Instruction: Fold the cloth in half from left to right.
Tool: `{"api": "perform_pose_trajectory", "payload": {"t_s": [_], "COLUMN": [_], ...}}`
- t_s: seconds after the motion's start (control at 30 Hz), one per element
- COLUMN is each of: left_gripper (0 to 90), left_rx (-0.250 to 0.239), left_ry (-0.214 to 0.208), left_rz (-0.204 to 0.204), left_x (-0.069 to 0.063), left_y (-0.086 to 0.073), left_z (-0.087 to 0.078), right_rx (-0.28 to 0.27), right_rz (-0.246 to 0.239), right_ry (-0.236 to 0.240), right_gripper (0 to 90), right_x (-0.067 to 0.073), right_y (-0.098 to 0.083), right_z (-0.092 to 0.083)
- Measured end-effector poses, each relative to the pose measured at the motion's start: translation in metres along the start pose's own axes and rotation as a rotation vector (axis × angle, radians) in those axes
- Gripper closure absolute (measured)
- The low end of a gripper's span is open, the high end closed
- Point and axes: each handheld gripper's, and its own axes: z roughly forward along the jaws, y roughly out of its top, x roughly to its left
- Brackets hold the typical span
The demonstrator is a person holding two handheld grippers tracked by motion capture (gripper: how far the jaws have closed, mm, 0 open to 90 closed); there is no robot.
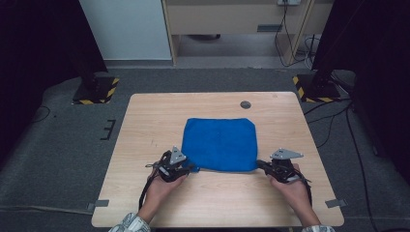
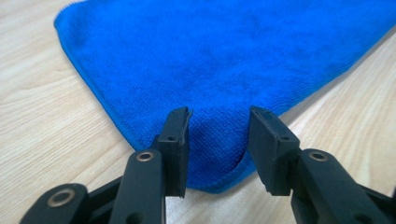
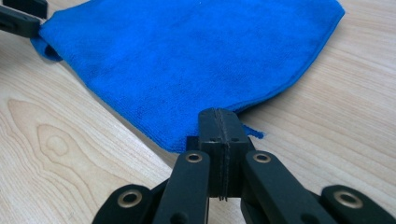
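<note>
A blue microfibre cloth point(image 1: 220, 144) lies flat near the middle of the light wooden surface point(image 1: 145, 125), and the person has a gripper at each of its two near corners. The work in hand looks like a fold: taking both near corners so the near edge can be lifted and carried over to the far edge.

The right gripper point(image 3: 219, 122) is ready. Its fingers are clenched tight on the near right corner of the cloth, pads pressed together with a small tuft of blue sticking out beside them.

The left gripper point(image 2: 218, 122) is not. Its fingers point(image 2: 177, 140) stand partly apart, straddling the near left corner, which is slightly lifted between them. The pads do not press on the fabric, so that corner is released, not held.

The next move, as I judge it, calls for the left fingers to close firmly on their corner. Only then can both hands rise together, level with each other, so the near edge comes up evenly rather than dragging askew from the right side alone.
</note>
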Motion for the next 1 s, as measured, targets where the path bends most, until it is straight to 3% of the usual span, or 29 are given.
{"api": "perform_pose_trajectory", "payload": {"t_s": [0.33, 0.63, 0.7, 0.87, 1.0], "left_gripper": [86.6, 87.9, 87.8, 87.5, 87.0], "left_rx": [0.053, -0.014, -0.016, -0.009, 0.036], "left_ry": [-0.033, -0.027, -0.021, -0.009, -0.008], "left_rz": [0.038, 0.017, 0.028, 0.029, 0.021], "left_x": [0.002, 0.004, 0.005, 0.012, 0.03], "left_y": [0.003, 0.012, 0.016, 0.026, 0.034], "left_z": [0.008, -0.005, -0.005, 0.004, 0.027], "right_rx": [-0.016, -0.039, -0.035, -0.024, 0.015], "right_rz": [0.008, 0.021, 0.012, 0.014, 0.028], "right_ry": [0.012, 0.022, 0.016, 0.0, -0.03], "right_gripper": [90.0, 90.0, 90.0, 90.0, 90.0], "right_x": [-0.002, 0.001, -0.001, -0.01, -0.028], "right_y": [0.004, 0.011, 0.014, 0.021, 0.029], "right_z": [-0.001, -0.007, -0.005, 0.004, 0.025]}}
